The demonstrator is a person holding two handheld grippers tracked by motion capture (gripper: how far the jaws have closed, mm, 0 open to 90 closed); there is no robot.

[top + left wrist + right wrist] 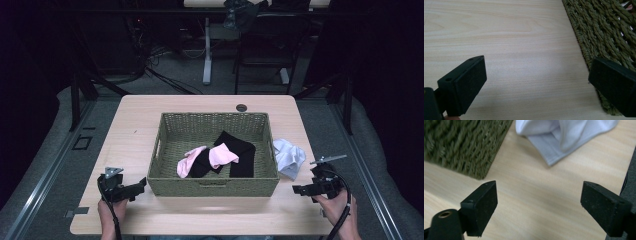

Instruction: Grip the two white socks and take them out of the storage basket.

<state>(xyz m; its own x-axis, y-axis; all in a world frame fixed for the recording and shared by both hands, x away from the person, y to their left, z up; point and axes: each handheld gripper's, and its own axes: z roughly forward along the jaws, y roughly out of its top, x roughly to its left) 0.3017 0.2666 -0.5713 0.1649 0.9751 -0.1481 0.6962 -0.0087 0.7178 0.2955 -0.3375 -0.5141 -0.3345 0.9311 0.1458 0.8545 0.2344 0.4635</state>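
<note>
Dark room; on the bench [150, 215] both tools stood spread, empty. The right tool [539, 205] faced the white cloth [564, 135], so it might have snagged the basket [210, 187] or pinched one loose layer.

Black left hand-held gripper [141, 185], black right hand-held gripper [296, 189], grey three-cornered plates, trailing black cables

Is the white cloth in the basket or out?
Out. The white cloth lies crumpled on the table, beside the basket.

my left gripper [141, 186]: black | my right gripper [298, 190]: black | basket [212, 186]: olive-green weave | cloth [289, 156]: pale bluish-white | socks [210, 157]: pink, black | table [135, 120]: light wood grain
</note>
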